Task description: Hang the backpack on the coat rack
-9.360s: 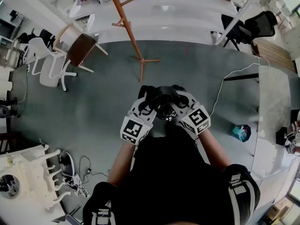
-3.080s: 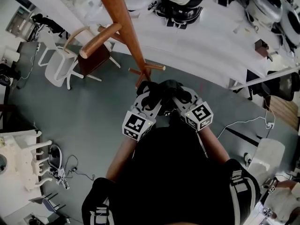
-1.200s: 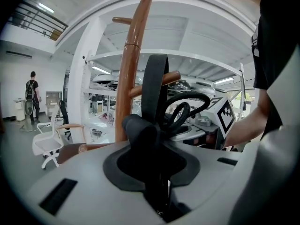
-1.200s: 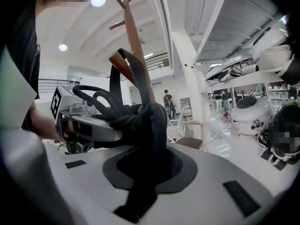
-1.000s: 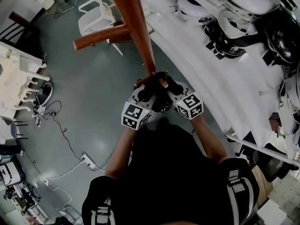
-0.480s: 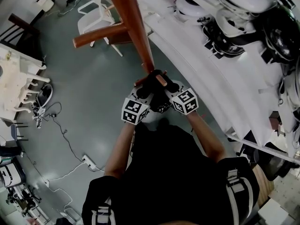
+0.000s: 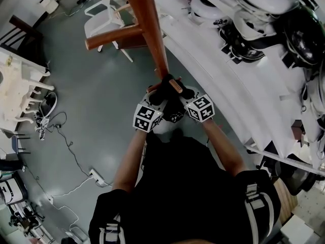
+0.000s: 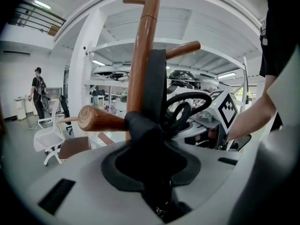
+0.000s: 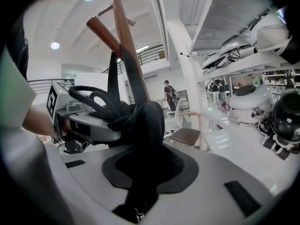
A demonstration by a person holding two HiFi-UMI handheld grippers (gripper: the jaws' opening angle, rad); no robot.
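both claws are held up side by side, close against the coat rack (image 7: 150, 32).
left claw (image 8: 151, 153): jaws opening; the black backpack strap (image 8: 154, 86) is pinched between the pads.
right claw (image 9: 143, 153): jaws opening; the same black fabric is bunched between its pads.
the strap is laid up along the rack's pole, directly ahead of both claws. a wooden peg (image 8: 99, 119) juts out just left of the left claw, touching the strap. the backpack's body cannot be made out beneath the claws.

Top of coat rack (image 7: 150, 32) cut off (backpack (image 7: 161, 93) mostly hidden).
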